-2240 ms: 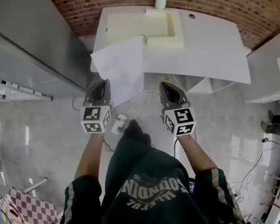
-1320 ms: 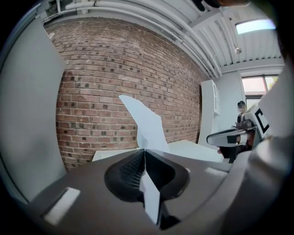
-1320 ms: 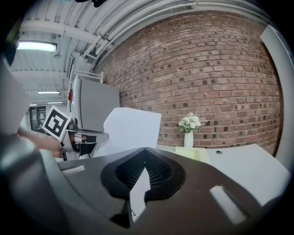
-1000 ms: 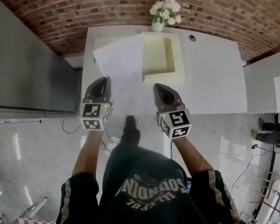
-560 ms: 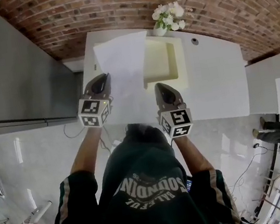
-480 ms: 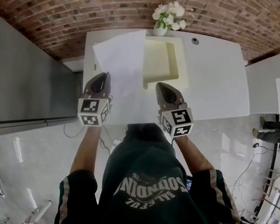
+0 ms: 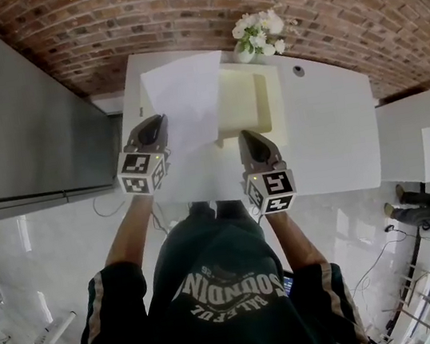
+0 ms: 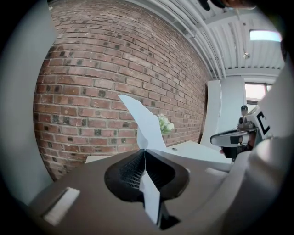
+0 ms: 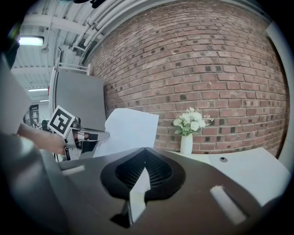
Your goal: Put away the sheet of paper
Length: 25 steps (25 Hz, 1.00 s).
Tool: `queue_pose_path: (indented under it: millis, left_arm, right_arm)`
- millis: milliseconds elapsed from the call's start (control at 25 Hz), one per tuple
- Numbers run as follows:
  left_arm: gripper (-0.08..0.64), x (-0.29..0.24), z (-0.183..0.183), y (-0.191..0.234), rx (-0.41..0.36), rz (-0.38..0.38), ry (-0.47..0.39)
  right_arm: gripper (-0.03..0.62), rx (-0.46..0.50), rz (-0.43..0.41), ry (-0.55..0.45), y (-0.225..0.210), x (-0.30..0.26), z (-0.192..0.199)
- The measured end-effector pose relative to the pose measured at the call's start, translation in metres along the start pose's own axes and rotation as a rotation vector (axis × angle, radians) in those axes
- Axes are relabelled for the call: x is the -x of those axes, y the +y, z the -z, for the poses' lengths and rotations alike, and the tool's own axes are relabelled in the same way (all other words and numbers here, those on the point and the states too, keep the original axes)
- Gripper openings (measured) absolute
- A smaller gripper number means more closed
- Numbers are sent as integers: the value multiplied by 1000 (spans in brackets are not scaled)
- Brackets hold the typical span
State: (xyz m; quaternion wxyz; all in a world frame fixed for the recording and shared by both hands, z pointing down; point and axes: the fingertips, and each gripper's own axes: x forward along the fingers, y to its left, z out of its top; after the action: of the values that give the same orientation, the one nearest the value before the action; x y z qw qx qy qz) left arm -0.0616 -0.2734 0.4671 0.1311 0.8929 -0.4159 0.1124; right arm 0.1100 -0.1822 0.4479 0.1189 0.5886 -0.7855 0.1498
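- Two closed grips: left gripper (image 7: 159, 122) and right gripper (image 7: 245, 135) each pinch the near edge of the thin white sheet of paper (image 7: 185, 99).
- Sheet rises ahead of both, spanning between them.
- Judged light, floppy, easily creased; edge pinches suit.

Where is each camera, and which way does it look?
Head view: on the person's head, looking steeply down at the white table; arms, left claw and right claw show.
Left gripper view: on the left claw, facing the red brick wall; jaws pinch the white sheet of paper.
Right gripper view: on the right claw, facing that wall; jaws pinch the paper.
Both gripper views share the white flowers.
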Motion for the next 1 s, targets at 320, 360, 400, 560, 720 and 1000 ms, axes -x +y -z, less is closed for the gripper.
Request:
queue_pose_path:
  millis: [320, 360, 400, 560, 720, 1000]
  left_arm:
    - [12, -30, 15, 10, 23, -11, 46]
    - [12, -34, 18, 11, 28, -10, 54]
    - [12, -37, 20, 12, 35, -9, 62]
    - [12, -52, 31, 17, 72, -9, 89]
    - [12, -65, 41, 23, 100, -2, 115]
    - [12, -85, 64, 34, 153, 1, 174]
  right_arm:
    - [0, -22, 0, 15, -24, -21, 4]
    - [0, -26, 0, 21, -26, -23, 6]
    - [0, -30, 1, 27, -29, -25, 7]
    - [0, -47, 8, 42, -39, -32, 11]
    - [0, -60, 11, 54, -46, -43, 13]
    - [0, -86, 9, 87, -54, -63, 23]
